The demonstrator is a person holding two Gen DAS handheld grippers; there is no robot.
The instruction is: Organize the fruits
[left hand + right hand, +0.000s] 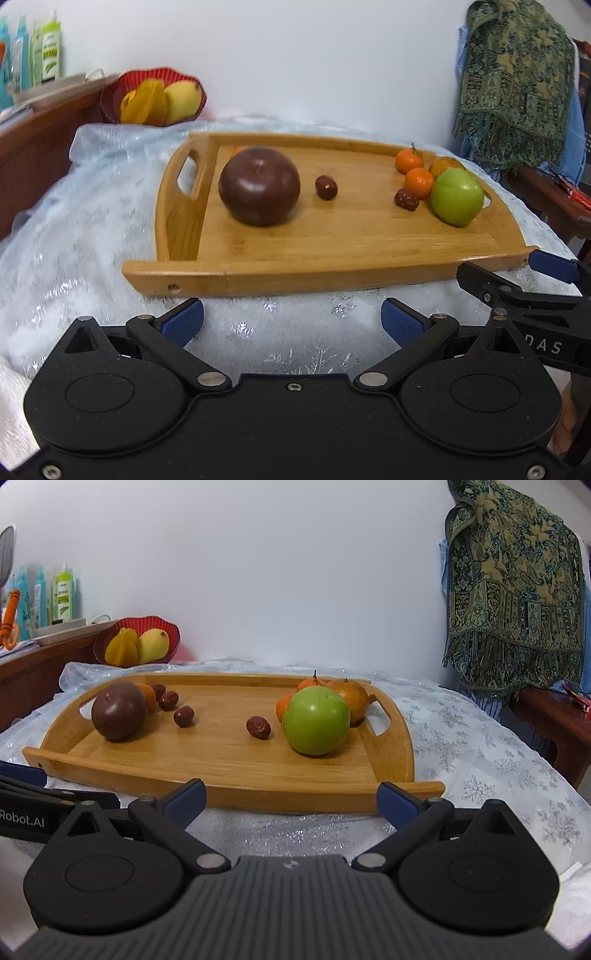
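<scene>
Left gripper (291,314) spread wide, empty, hovering over the snowflake tablecloth (92,221) just short of the near rim of the bamboo tray (332,273). Right gripper (291,794) likewise spread and empty, at the same near rim, further toward the tray's right end.

Straight ahead of the left gripper, toward the tray's left end: dark red apple (259,185), with a lone red date (326,187) just right of it. Ahead of the right gripper, slightly right of centre: green apple (316,720), another date (258,727) loose on the boards to its left. Probably the left side better placed for the dark apple, the right for the green one. Both apples round, so no long axis to line up with.

Counted on the tray from the right wrist view: two apples, four dates (two tucked behind the dark apple), four oranges or mandarins, one of those half hidden behind the dark apple.

Beyond the tray, a red bowl (162,627) holding a starfruit and a mango.
</scene>
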